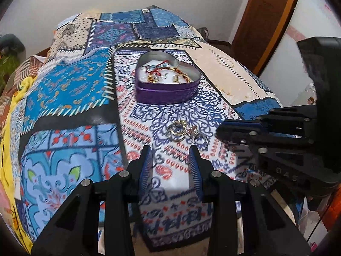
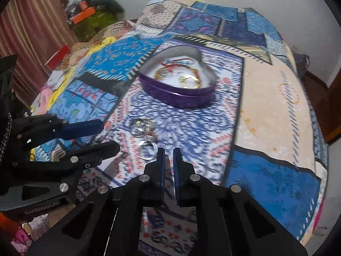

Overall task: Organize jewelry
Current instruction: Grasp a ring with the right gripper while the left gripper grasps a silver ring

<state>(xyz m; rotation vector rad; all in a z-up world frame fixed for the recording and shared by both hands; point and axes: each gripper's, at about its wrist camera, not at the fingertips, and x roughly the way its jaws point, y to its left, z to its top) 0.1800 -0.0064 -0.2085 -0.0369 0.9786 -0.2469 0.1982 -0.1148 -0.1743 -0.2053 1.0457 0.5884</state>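
Note:
A purple heart-shaped tin [image 1: 168,95] stands open on the patterned bedspread and holds gold chains, rings and a red thread; it also shows in the right wrist view [image 2: 181,99]. A small pile of loose rings [image 1: 181,130] lies on the cloth in front of it, also in the right wrist view [image 2: 143,128], with a clear ring [image 2: 147,151] nearest. My left gripper [image 1: 170,155] is open and empty, just short of the rings. My right gripper [image 2: 168,155] has its jaws nearly closed with a narrow gap, empty, right of the clear ring.
The bed carries a blue patchwork spread [image 1: 70,85]. A yellow cloth [image 1: 8,128] lies at its left edge. A wooden door [image 1: 262,17] stands at the back right. Boxes and clutter [image 2: 85,15] sit beyond the bed by a curtain [image 2: 32,32].

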